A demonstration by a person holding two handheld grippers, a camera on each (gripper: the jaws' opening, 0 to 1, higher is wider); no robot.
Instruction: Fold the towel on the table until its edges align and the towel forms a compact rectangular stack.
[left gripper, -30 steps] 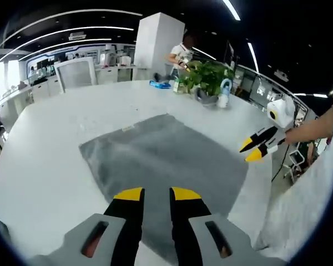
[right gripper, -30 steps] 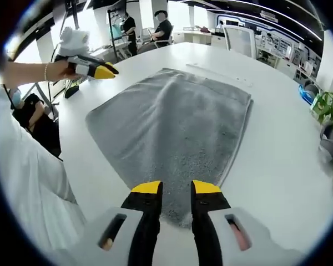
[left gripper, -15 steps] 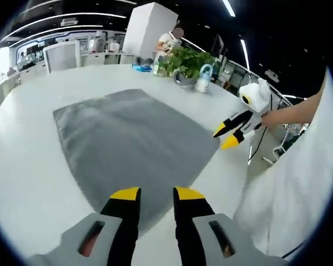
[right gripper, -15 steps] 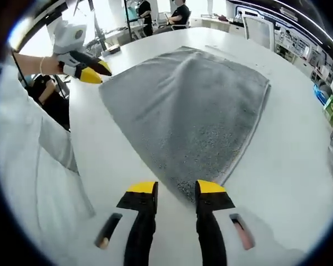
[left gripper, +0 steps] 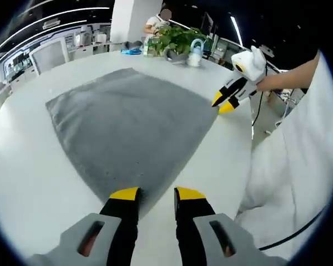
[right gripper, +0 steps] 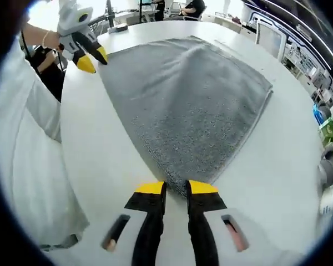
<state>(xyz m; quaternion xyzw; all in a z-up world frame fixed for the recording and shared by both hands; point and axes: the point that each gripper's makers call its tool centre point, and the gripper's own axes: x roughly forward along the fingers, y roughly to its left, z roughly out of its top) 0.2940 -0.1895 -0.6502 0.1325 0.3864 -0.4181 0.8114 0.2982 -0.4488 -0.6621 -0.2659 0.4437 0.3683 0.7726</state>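
Towel first: I see the grey rectangular terry towel (left gripper: 125,122) lying flat and unfolded on the round white table (left gripper: 22,166), stretching forward from both tongs. My left gripper (left gripper: 156,194) stands with jaws apart at the towel's near corner, one yellow tip over the cloth. My right gripper (right gripper: 176,188) has its jaws close together with a narrow gap at the opposite near corner; I cannot tell if cloth is pinched there.

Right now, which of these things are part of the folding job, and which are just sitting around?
Part of the job:
towel
table
left gripper
right gripper

Just lying about:
potted plant
chair
white bottle
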